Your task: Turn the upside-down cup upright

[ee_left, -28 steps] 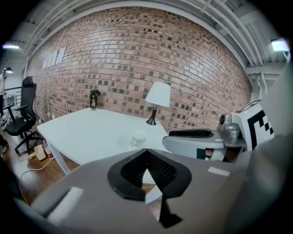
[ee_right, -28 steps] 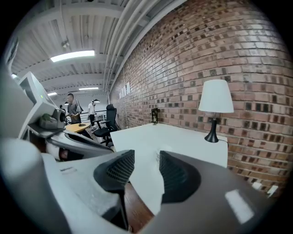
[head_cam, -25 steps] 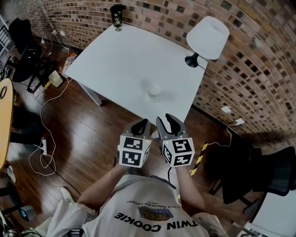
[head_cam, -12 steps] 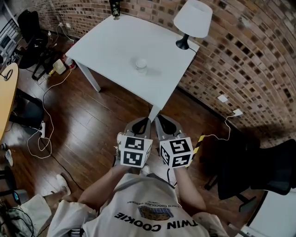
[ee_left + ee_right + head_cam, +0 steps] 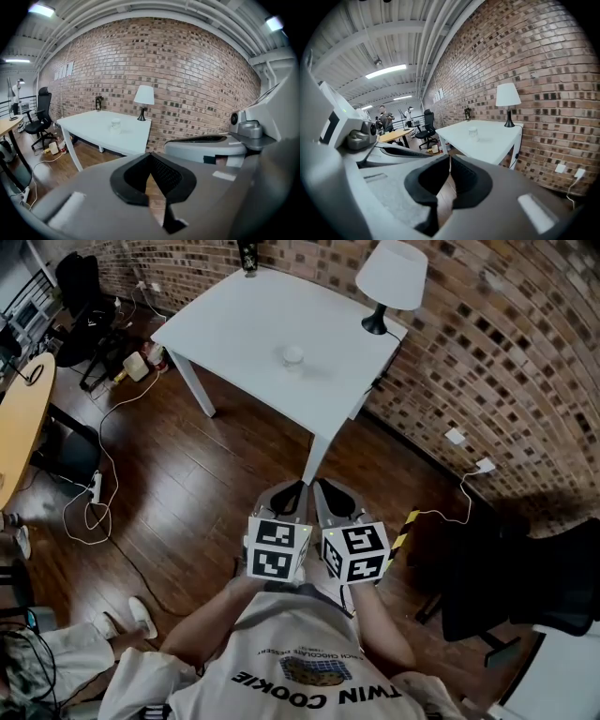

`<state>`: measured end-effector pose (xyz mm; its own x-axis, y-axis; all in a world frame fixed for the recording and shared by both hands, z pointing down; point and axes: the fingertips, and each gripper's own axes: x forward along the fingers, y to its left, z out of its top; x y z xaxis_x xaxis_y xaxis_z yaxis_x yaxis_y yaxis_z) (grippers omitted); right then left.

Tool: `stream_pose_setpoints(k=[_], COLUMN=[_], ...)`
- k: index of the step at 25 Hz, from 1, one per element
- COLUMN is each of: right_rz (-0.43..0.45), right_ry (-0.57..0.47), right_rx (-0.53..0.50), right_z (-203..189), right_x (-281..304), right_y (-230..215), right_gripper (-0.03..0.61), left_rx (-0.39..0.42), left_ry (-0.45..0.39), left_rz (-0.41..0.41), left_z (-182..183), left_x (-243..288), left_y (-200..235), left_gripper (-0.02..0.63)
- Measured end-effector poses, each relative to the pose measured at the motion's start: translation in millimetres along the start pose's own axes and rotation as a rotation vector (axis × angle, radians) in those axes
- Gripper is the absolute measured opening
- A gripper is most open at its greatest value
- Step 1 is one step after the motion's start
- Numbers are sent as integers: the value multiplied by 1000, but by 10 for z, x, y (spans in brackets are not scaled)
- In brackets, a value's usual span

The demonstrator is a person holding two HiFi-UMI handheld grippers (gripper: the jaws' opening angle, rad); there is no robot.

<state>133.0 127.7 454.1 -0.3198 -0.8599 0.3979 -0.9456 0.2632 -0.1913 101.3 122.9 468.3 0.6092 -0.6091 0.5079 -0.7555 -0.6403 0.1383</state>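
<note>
A small clear cup (image 5: 293,355) stands near the middle of the white table (image 5: 244,320), far from both grippers. It also shows small in the left gripper view, cup (image 5: 115,124), and in the right gripper view, cup (image 5: 473,132). My left gripper (image 5: 286,493) and right gripper (image 5: 333,491) are held side by side over the wooden floor, well short of the table's near corner, pointing at it. The left gripper (image 5: 150,157) has its pads together with nothing between them. The right gripper (image 5: 450,160) is likewise shut and empty.
A white-shaded lamp (image 5: 391,277) stands on the table's right corner and a dark bottle (image 5: 248,254) on its far corner. Cables (image 5: 94,512) trail over the floor at left. A black chair (image 5: 534,587) sits at right, a wooden desk (image 5: 19,418) at left.
The table and cup have slid toward the top of the head view and look smaller, so both grippers now sit farther back from the table. The right jaws look narrower than before.
</note>
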Motion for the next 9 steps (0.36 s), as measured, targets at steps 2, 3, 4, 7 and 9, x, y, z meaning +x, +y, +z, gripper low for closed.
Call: stream_pose_setpoints(k=[2,3,4,7,9], right_rz=[-1,-2,-4,-12,-20], right_ry=[-2,1,5,12,10], right_rx=[5,7,8,12,13], right_z=[-7,-15,-24,-33,-19], right_x=[-24,-31,-35,-32,-16], right_y=[71,108,149,262,329], right_gripper=[12,12,11,12,11], left_rx=[3,6,8,2,0], left_ry=[0,0,0,0,0], left_rz=[-2,-3,-4,-14,-19], left_z=[-21,-21,-20,-30,-31], left_x=[-68,-103,-139,-245,-313], left_y=[8,19,34,102,163], left_gripper=[5,5,5,5,5])
